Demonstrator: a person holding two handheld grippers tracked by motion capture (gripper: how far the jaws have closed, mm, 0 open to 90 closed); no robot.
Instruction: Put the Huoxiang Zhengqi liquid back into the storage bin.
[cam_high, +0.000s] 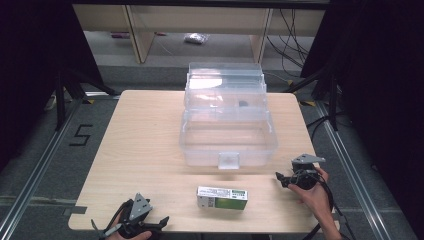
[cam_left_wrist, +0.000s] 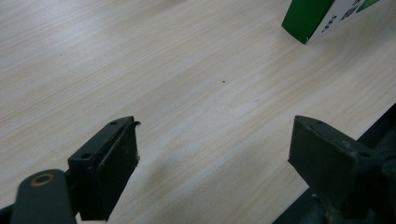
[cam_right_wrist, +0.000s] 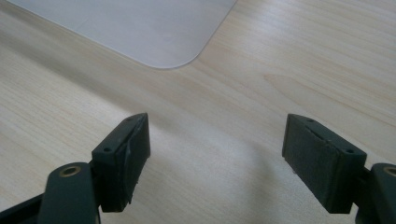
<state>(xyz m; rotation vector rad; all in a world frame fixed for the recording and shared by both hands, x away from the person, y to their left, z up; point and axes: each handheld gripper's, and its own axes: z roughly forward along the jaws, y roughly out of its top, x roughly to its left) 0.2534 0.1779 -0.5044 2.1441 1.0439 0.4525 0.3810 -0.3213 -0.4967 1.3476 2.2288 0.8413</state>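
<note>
Both tongs are open w/ nothing between the jaws. The left tongs (cam_high: 159, 223) sit at the near left edge of the bench (cam_high: 145, 140), jaws toward the green-white carton (cam_high: 222, 198), near but apart from it. The carton lies flat at the front centre of the bench, just before the clear plastic box (cam_high: 227, 132), not touching it. The right tongs (cam_high: 281, 178) are at the near right, beside the box's front corner, approx. level w/ the carton.

A light wooden table (cam_high: 140, 145) carries two things — a clear plastic box (cam_high: 227, 142) and a green-and-white carton (cam_high: 222, 197).
</note>
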